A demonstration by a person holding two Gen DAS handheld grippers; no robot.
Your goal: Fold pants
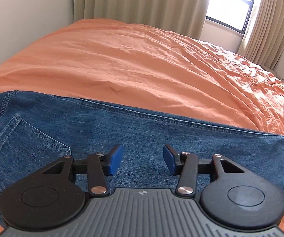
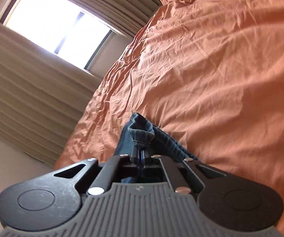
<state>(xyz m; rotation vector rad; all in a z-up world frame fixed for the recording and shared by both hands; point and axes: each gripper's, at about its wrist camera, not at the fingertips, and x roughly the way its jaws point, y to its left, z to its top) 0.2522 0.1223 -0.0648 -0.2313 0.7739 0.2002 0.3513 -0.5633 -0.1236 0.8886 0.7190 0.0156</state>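
In the left wrist view, the blue jeans point(image 1: 122, 134) lie spread flat across the near part of the orange bedspread point(image 1: 132, 63), running from the left edge to the right edge of the frame. At far left a waistband corner with a belt loop shows, and just right of it a back pocket point(image 1: 23, 144) with its stitched point toward the middle. A long side seam runs along the far edge of the denim. The left gripper point(image 1: 143, 159) hovers over the middle of the jeans with its jaws released; the blue pads point(image 1: 115, 160) stand well apart and nothing lies between them. Whether the pads touch the cloth below cannot be told. Beyond the bed, beige curtains point(image 1: 142, 2) hang along the far wall, and a bright window point(image 1: 233, 4) sits at far right.

The right wrist view shows what the other cannot: the leg end of the jeans point(image 2: 142, 132), bunched and lifted off the bedspread point(image 2: 221, 69). The right gripper point(image 2: 141, 156) is clenched on this denim, its fingers pressed together with a hem fold standing up just beyond them. This camera is tilted, so the window point(image 2: 59, 23) and curtains point(image 2: 23, 90) fill the left side while the wrinkled orange cover fills the right.
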